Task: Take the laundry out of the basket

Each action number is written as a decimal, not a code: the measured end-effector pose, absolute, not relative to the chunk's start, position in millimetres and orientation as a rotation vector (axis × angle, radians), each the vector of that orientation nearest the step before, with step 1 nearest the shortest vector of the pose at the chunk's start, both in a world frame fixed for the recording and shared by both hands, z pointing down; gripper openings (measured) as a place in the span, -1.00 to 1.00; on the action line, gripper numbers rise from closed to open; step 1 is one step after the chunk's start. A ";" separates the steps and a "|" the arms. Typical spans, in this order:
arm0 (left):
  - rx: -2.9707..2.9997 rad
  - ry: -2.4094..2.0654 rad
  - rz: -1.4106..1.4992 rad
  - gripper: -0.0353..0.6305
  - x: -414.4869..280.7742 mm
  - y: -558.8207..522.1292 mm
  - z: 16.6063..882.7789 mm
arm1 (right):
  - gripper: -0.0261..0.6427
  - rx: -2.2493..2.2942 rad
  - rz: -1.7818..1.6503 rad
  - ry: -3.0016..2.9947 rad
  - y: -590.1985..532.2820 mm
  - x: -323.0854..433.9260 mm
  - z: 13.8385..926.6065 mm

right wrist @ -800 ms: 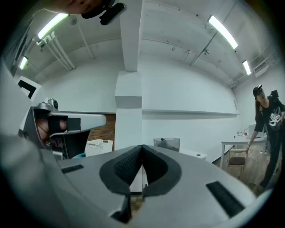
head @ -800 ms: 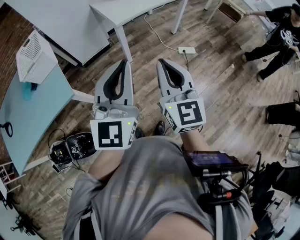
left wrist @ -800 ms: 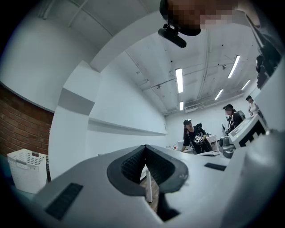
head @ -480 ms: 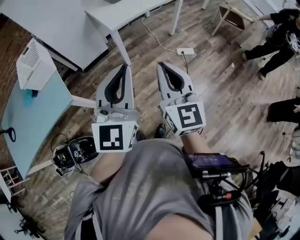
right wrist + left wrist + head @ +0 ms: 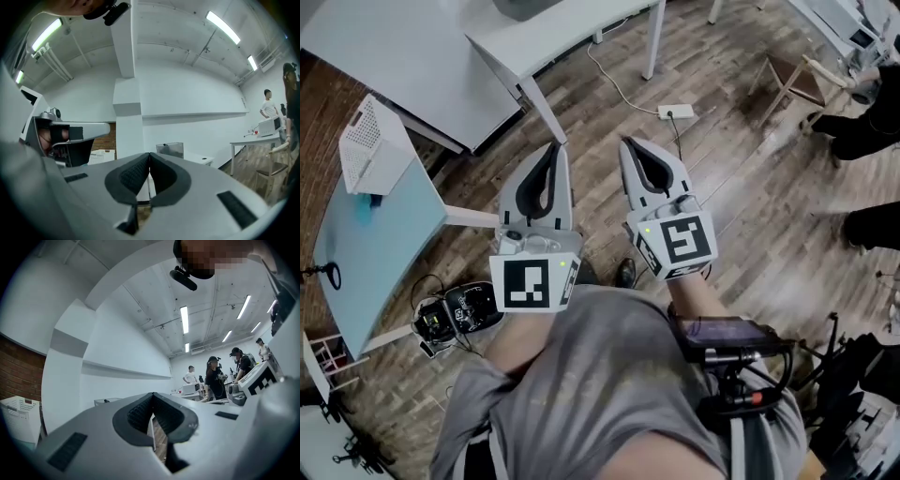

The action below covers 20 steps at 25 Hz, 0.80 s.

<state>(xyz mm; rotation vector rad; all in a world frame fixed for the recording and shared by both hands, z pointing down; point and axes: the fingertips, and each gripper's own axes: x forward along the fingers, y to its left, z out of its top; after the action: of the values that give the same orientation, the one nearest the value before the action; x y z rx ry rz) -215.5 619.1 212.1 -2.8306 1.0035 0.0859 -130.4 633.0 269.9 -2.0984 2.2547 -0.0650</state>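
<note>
A white perforated laundry basket stands on the light-blue table at the left; its inside and any laundry are hidden. The basket also shows at the left edge of the left gripper view and small in the right gripper view. My left gripper and right gripper are held side by side over the wooden floor, well right of the basket. Both point level into the room. The left gripper is shut on nothing, and the right gripper is too.
White desks with slanted legs stand ahead, a grey bin on one. A power strip with its cable lies on the floor. A wooden chair and people are at the right. A black device lies by my feet.
Both grippers stay shut and side by side. The head view has swung a little, so they sit slightly lower in the picture and the people at the right have slid towards the edge.
</note>
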 end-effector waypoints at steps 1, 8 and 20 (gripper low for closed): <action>-2.831 1.008 0.078 -0.87 -215.3 617.0 213.3 | -0.90 -2.095 -0.077 2.256 630.8 -129.4 271.5; -2.864 1.046 0.058 -0.87 -213.1 577.9 232.7 | -0.90 -2.091 -0.134 2.292 594.2 -126.6 288.8; -2.877 1.072 0.129 -0.87 -203.1 421.3 234.0 | -0.90 -2.066 -0.154 2.323 435.7 -118.7 295.8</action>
<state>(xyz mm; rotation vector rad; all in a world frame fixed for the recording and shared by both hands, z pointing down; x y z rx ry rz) -203.1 421.3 234.0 -2.8767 1.0718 0.1291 -118.7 435.7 295.8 -2.0661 2.3235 -0.1542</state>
